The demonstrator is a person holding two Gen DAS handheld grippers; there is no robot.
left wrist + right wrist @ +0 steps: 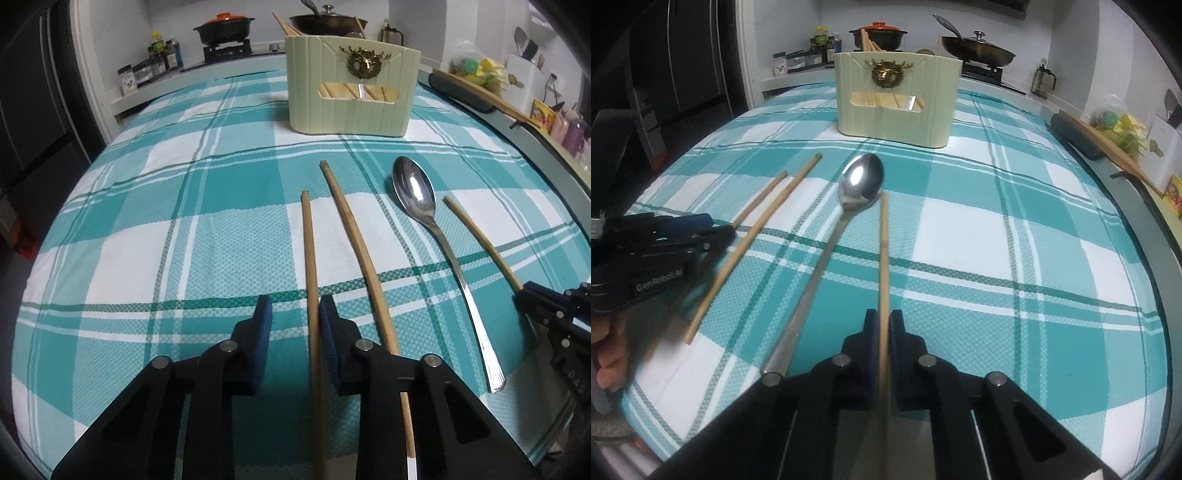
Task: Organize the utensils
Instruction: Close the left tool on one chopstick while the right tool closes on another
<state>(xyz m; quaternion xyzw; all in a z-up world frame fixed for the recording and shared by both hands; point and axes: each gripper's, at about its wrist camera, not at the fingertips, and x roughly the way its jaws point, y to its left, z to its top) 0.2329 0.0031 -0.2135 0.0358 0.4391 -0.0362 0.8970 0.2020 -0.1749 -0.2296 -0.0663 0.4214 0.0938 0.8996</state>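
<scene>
A cream utensil holder stands at the far middle of the checked cloth, with chopsticks inside; it also shows in the right wrist view. Three wooden chopsticks and a steel spoon lie in front of it. My left gripper is open, its fingers either side of the leftmost chopstick, which touches the right pad. A second chopstick lies just right of it. My right gripper is shut on the third chopstick, right of the spoon.
The teal checked cloth covers the table. Behind it is a counter with pots on a stove, jars and bottles. A dark case and wooden board lie along the right edge.
</scene>
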